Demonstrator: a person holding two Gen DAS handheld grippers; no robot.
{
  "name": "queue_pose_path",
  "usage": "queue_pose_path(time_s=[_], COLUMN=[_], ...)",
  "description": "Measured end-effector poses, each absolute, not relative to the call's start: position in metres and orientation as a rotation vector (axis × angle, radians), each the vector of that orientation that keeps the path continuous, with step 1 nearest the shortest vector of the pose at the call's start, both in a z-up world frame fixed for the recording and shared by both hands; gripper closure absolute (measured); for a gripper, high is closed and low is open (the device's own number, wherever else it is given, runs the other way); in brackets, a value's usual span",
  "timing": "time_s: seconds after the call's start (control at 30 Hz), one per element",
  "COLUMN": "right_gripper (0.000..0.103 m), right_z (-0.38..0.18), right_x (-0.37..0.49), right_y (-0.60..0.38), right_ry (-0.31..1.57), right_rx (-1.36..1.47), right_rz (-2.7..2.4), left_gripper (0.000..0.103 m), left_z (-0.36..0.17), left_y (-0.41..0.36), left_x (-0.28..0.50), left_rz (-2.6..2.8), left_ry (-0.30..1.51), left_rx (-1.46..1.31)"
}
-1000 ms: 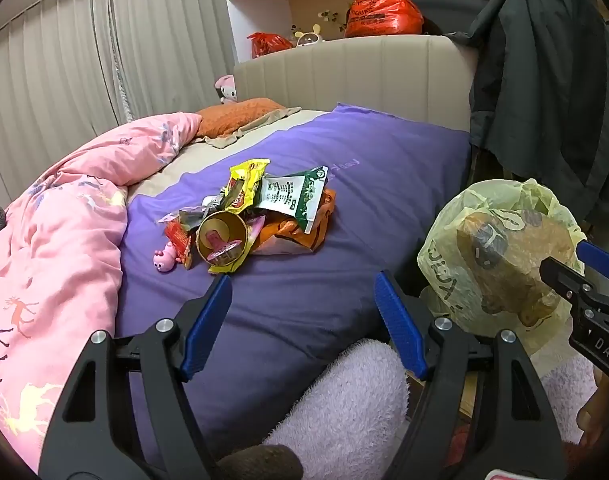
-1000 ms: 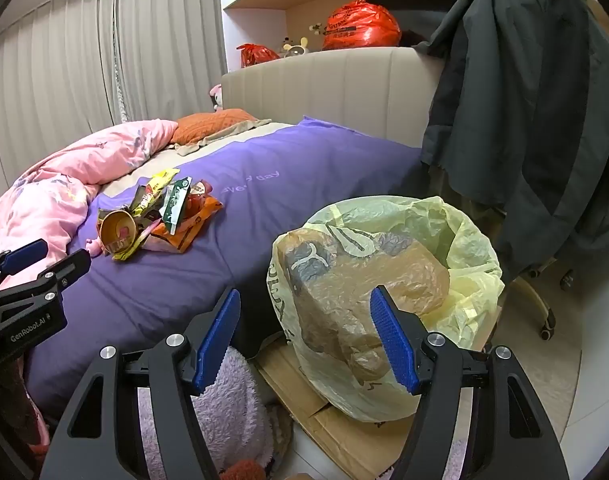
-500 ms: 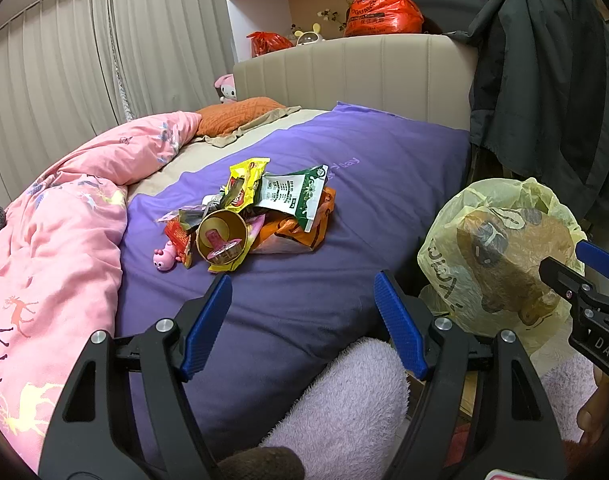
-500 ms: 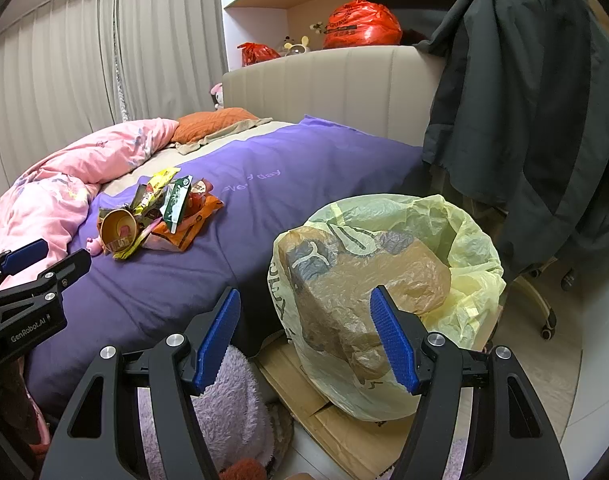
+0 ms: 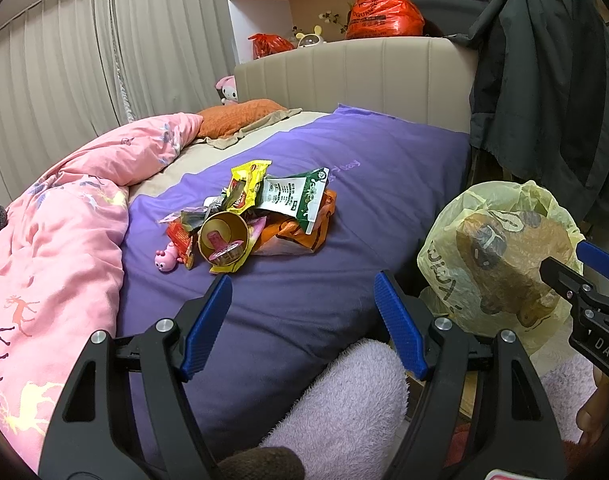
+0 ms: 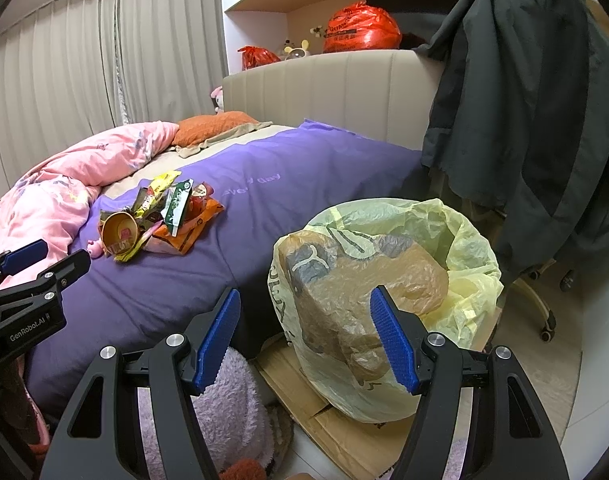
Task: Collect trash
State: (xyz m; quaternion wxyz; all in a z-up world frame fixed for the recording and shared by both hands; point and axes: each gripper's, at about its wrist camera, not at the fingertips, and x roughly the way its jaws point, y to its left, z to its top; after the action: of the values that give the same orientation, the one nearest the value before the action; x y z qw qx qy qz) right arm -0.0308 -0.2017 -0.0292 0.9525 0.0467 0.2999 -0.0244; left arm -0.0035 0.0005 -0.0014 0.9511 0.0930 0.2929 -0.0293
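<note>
One pile of wrappers (image 5: 260,216) with one paper cup (image 5: 222,236) lies mid-bed on the purple cover (image 5: 384,208), a small pink toy (image 5: 166,258) at its left edge and bare cover all round it. One yellow trash bag (image 6: 388,280) stands open on the floor just right of the bed's near edge. Left gripper (image 5: 304,320) and right gripper (image 6: 304,332) both hover with fingers spread wide, holding nothing.
</note>
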Motion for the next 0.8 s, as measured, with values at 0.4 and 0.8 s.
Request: queue_pose_path(time_s=[0.4,0.8], right_gripper=[0.039,0.039], right_z=[-0.022,-0.020], right_x=[-0.040,-0.047], right_y=[-0.207,-0.210], right_ry=[0.577,0.559], right_rx=[0.098,0.101], right_rz=[-0.047,-0.053], left_gripper=[0.033,0.033], left_z=[0.006,0.008], left_y=[-0.001,-0.003], left_x=[-0.008,-0.013], left_rz=[-0.053,-0.061], left_ry=[0.582,0.578], left_rx=[0.183,0.191])
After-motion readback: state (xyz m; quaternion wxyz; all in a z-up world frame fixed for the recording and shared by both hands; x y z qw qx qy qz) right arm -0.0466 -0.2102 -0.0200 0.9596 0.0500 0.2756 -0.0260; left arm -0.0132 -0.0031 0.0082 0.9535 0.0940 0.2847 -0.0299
